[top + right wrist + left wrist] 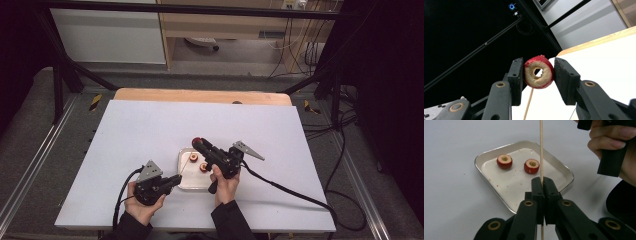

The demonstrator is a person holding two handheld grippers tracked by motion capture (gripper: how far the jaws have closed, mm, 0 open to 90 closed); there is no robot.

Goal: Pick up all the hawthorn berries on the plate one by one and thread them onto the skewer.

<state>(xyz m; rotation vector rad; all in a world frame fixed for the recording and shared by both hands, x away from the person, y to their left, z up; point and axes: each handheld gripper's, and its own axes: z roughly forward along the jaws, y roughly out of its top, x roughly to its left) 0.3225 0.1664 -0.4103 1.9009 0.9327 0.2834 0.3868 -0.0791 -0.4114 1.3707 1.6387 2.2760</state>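
Observation:
My left gripper [543, 182] is shut on a thin wooden skewer [540, 145] that stands upright over a small metal tray [481, 160]. Two cored red fruit pieces [504, 161] [532, 166] lie in that tray, hollow side up. My right gripper [537, 75] is shut on a third red fruit ring [539, 72], cored through the middle, with the skewer [529, 105] just below it. In the high view the left gripper [172, 181] sits at the tray's [186, 186] near left corner. The right gripper [198, 142] holds its fruit above the tray's far edge.
A white sheet [140, 135] covers the table, with a wooden strip [200, 96] at its far edge. Cables [290, 192] trail off to the right. The person's right hand [614, 142] is close on the right of the left gripper view.

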